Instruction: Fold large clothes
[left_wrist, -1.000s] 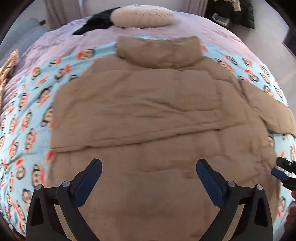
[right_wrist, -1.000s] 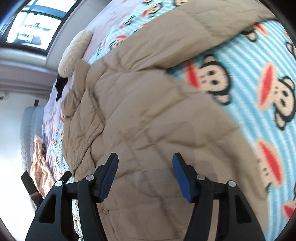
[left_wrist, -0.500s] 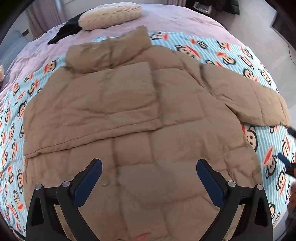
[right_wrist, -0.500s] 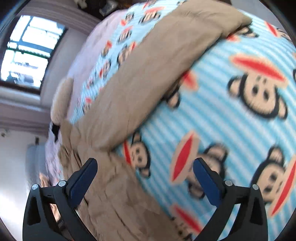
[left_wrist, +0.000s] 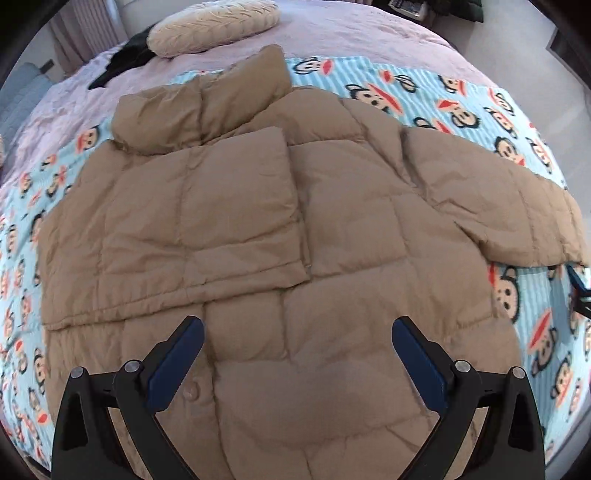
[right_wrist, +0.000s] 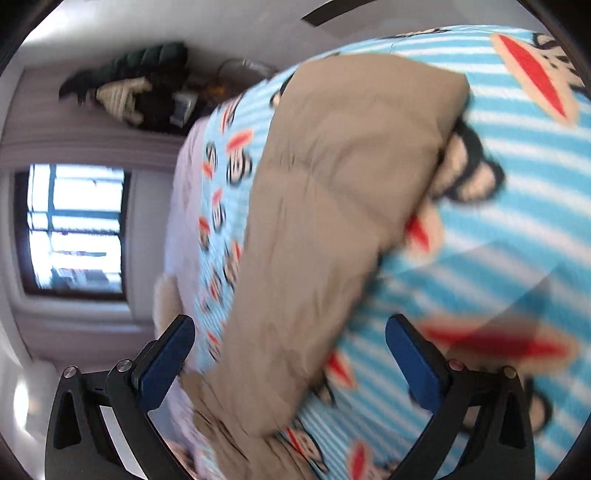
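Right tool jaws spread, tilted over jacket sleeve, holding nothing

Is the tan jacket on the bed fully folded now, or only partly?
Only partly. On the tan jacket, one sleeve is folded across the body, but the other sleeve still lies spread out on the monkey-print blanket.

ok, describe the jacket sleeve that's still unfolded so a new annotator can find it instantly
Start at the monkey-print blanket on the bed; the tan puffer jacket lies flat on it, collar toward the round pillow. The unfolded sleeve sticks out sideways onto the blanket at the picture's right in the left wrist view. The other sleeve is already folded across the jacket's body.
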